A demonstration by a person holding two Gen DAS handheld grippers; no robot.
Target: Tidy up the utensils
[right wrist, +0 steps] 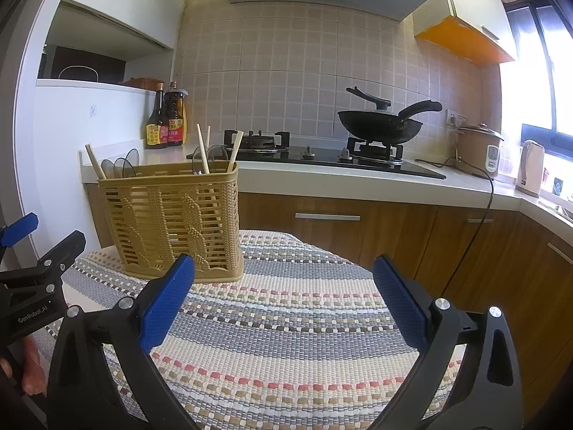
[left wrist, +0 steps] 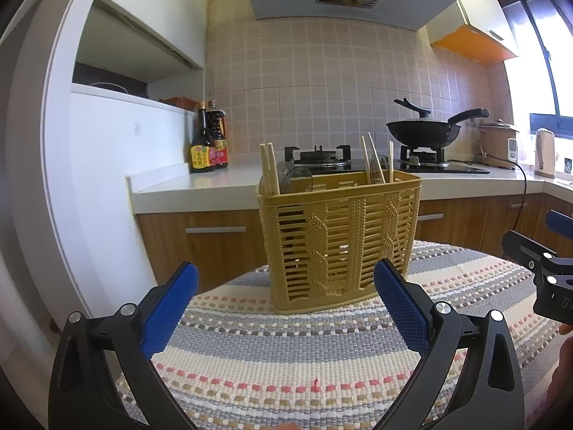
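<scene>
A tan plastic utensil basket (left wrist: 336,236) stands upright on a striped woven cloth (left wrist: 304,358). Wooden chopsticks (left wrist: 269,168) and clear plastic spoons (left wrist: 299,175) stick up out of it. My left gripper (left wrist: 286,283) is open and empty, just in front of the basket. In the right wrist view the basket (right wrist: 172,215) stands to the left, with chopsticks (right wrist: 204,150) and spoons (right wrist: 125,168) in it. My right gripper (right wrist: 284,276) is open and empty, to the right of the basket above the cloth (right wrist: 286,322).
Behind the table runs a kitchen counter (left wrist: 200,182) with sauce bottles (left wrist: 209,139), a gas hob (right wrist: 322,154) with a black wok (right wrist: 379,125), a rice cooker (right wrist: 478,150) and a kettle (right wrist: 530,168). Wooden cabinets (right wrist: 358,229) stand below. The other gripper shows at each view's edge (left wrist: 544,268).
</scene>
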